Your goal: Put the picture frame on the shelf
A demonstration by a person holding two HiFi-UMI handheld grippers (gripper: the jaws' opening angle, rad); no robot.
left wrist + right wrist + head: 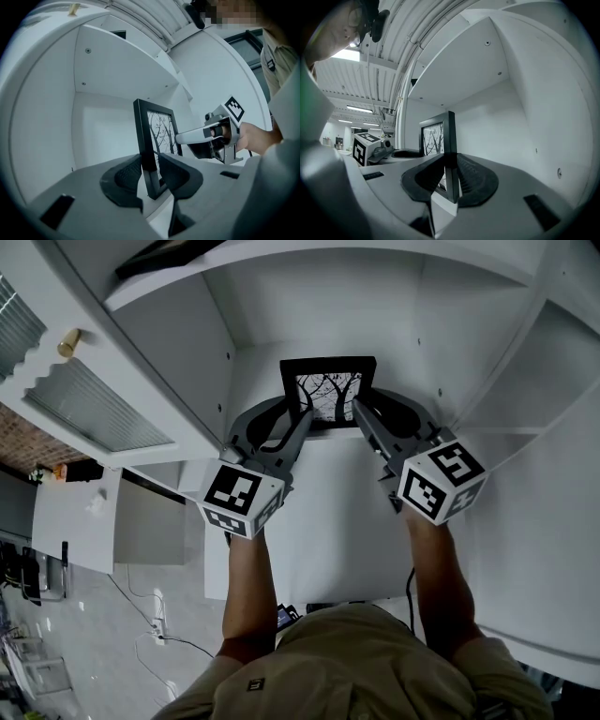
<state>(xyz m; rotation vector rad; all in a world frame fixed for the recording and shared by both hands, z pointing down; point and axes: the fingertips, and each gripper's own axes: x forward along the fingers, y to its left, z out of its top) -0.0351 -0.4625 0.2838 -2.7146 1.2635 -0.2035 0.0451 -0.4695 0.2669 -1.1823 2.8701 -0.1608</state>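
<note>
Upright picture frame point(329, 390) on shelf point(330, 521)

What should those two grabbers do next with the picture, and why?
Probably ease the right gripper open. The picture frame stands upright deep in the shelf, seemingly on its floor; the right gripper pinches one edge, while the left gripper looks slightly slack around the other. Whether the frame will stand alone I cannot tell.

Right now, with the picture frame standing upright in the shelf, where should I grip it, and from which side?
Grip the picture frame by a vertical side rail, low down, from the open front of the shelf. It stands upright facing outward, so its thin rails fit between jaws; walls close the back and sides. The right hand-held gripper clamps one rail this way.
</note>
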